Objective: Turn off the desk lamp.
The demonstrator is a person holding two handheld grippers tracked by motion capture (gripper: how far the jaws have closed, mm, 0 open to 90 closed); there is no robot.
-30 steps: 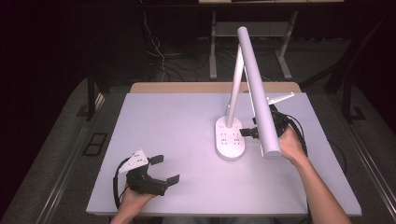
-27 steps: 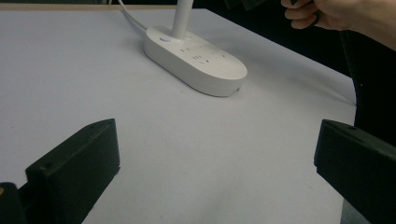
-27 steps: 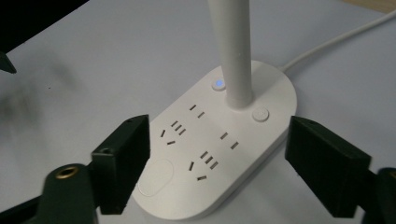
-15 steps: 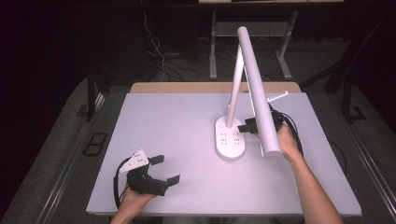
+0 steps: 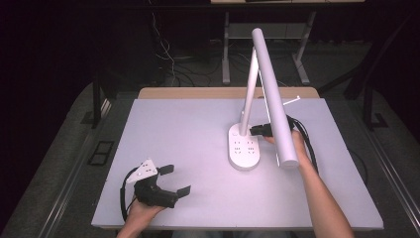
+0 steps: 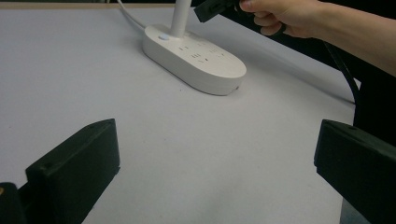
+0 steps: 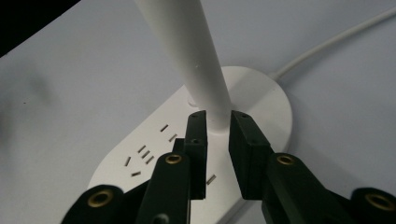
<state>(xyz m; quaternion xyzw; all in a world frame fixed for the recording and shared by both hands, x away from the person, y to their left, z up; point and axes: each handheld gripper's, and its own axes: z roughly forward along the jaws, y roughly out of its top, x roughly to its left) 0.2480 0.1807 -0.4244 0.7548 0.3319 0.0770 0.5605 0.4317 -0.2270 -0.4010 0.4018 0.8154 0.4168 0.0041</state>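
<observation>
A white desk lamp stands on a long oval base [image 5: 243, 151] with sockets in its top; its stem [image 5: 247, 99] rises to a long tube head [image 5: 272, 94] that slopes toward me. My right gripper [image 5: 253, 131] hovers just above the base beside the stem's foot. Its jaws are nearly together with nothing between them, tips [image 7: 217, 116] pointing at the foot of the stem [image 7: 196, 60] near a small round button [image 7: 191, 100]. My left gripper [image 5: 177, 179] rests wide open at the near left of the table, holding nothing [image 6: 215, 135].
The lamp's white cord [image 7: 327, 44] runs off behind the base toward the table's far edge. A black cable [image 5: 307, 144] trails from the right gripper along the forearm. The pale table top [image 5: 188, 129] ends at a wooden strip [image 5: 198, 93] at the back.
The right gripper has moved left and slightly away from me, from beside the lamp head to the foot of the stem. The left gripper has stayed put.
</observation>
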